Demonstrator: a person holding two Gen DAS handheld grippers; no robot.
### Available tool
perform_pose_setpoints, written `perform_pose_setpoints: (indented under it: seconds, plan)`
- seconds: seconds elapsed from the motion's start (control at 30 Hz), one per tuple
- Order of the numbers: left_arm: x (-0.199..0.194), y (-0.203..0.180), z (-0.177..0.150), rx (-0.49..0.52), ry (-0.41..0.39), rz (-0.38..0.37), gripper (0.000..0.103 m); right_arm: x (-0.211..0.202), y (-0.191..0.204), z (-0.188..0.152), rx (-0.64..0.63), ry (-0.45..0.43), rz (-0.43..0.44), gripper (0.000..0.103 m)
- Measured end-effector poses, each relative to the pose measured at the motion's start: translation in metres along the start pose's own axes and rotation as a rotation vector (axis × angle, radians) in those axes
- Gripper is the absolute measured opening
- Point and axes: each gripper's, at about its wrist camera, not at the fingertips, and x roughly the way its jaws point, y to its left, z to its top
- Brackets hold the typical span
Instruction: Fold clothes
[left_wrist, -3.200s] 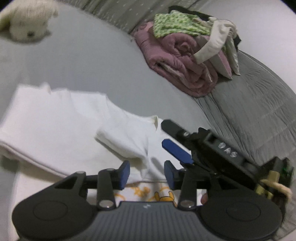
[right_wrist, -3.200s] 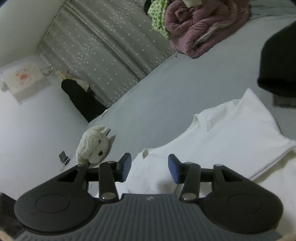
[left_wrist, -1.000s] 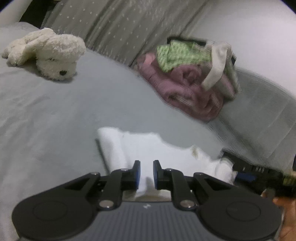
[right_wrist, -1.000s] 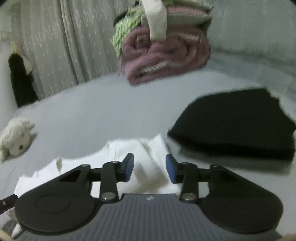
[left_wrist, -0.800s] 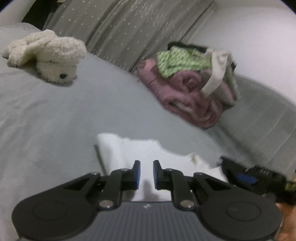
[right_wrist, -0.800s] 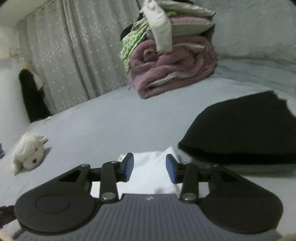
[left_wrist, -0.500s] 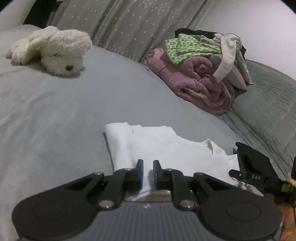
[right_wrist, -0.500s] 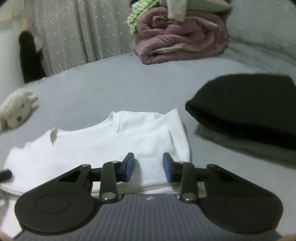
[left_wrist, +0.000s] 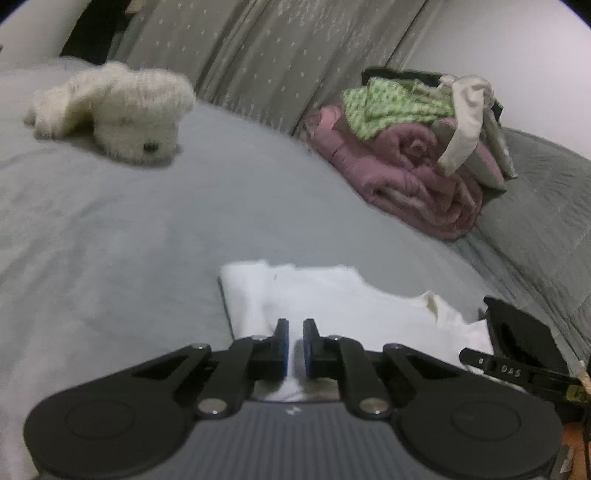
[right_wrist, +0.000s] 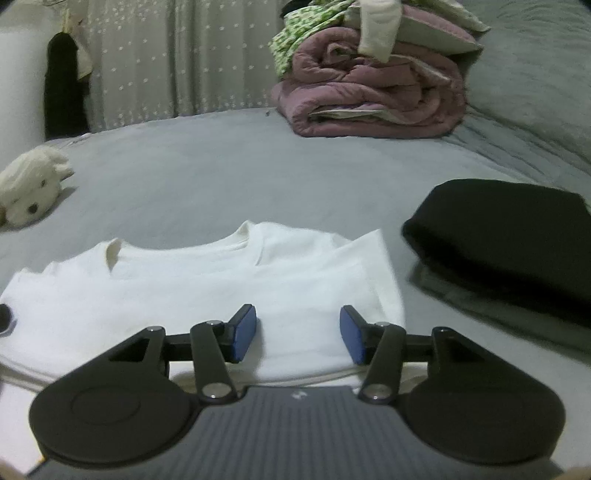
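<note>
A white shirt (left_wrist: 332, 295) lies folded flat on the grey bed (left_wrist: 110, 240), neckline towards the far side. In the left wrist view my left gripper (left_wrist: 295, 347) is shut on the shirt's near left edge, with white cloth showing in the thin gap between its blue pads. In the right wrist view the same white shirt (right_wrist: 221, 288) spreads in front of my right gripper (right_wrist: 298, 334). That gripper stands open just above the shirt's near right part, and its fingers hold nothing. The right gripper's black body (left_wrist: 517, 354) shows at the right edge of the left view.
A folded black garment (right_wrist: 498, 236) lies on a grey one to the right of the shirt. A white plush toy (left_wrist: 122, 110) rests at the far left. A pile of pink bedding and clothes (right_wrist: 369, 92) sits at the back by the dotted curtain (right_wrist: 166, 55).
Both grippers carried the shirt's edge forward and laid it down, so the shirt is folded over. In the last half second the right gripper's fingers spread wider and let go.
</note>
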Motion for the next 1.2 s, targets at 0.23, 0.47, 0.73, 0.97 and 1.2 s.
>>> perform_pose_setpoints:
  seconds: [0.23,0.47,0.73,0.97,1.2]
  plan:
    - [0.012,0.004,-0.003,0.008,0.059,0.047,0.012,0.008,-0.007,-0.003,0.001,0.03,0.0,0.056]
    - [0.007,-0.011,-0.007,0.082,0.039,0.059,0.015,-0.005,-0.019,0.005,0.044,-0.006,-0.025,0.059]
    - [0.006,-0.002,-0.003,0.014,0.04,0.034,0.013,0.007,-0.045,-0.004,0.153,0.047,-0.028,0.066]
    - [-0.009,-0.002,0.002,-0.003,-0.027,-0.051,0.014,-0.021,-0.031,0.007,0.157,-0.069,0.072,0.066]
    - [0.006,-0.002,-0.003,0.036,0.036,-0.012,0.014,-0.01,0.016,-0.003,0.0,-0.003,0.203,0.057]
